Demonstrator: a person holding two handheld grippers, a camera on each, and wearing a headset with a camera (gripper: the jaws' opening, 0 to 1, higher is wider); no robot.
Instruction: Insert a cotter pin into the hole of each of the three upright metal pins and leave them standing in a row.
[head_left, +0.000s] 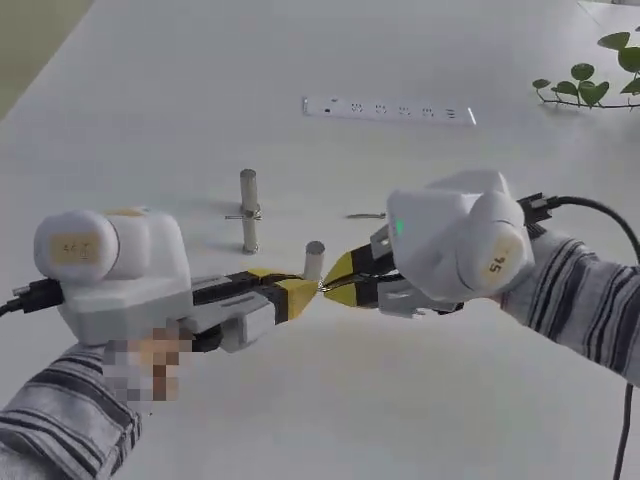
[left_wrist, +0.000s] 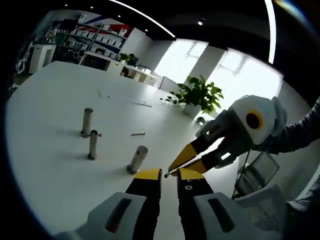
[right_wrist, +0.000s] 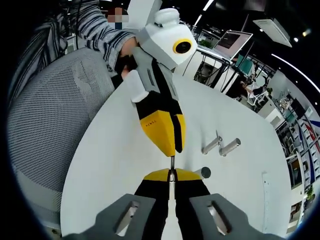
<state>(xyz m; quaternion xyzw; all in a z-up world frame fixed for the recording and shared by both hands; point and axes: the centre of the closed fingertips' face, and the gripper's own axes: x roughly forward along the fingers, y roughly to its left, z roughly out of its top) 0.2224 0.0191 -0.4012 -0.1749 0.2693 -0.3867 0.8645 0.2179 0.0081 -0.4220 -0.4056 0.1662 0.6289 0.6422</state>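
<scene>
Three upright metal pins stand on the white table: the far pin (left_wrist: 87, 121), the middle pin (left_wrist: 93, 144) with a cotter pin through its top, and the near pin (left_wrist: 137, 159). In the head view the far pin (head_left: 248, 188) and middle pin (head_left: 250, 232) line up, and the near pin (head_left: 314, 262) stands just behind the grippers. My left gripper (head_left: 316, 291) and right gripper (head_left: 328, 288) meet tip to tip above the table. A thin cotter pin (right_wrist: 172, 164) spans between them, and both sets of jaws are shut on it.
A loose cotter pin (head_left: 366, 215) lies on the table right of the standing pins. A white power strip (head_left: 388, 110) lies at the back and a green plant (head_left: 590, 85) at the far right. A mesh chair (right_wrist: 55, 120) stands beside the table.
</scene>
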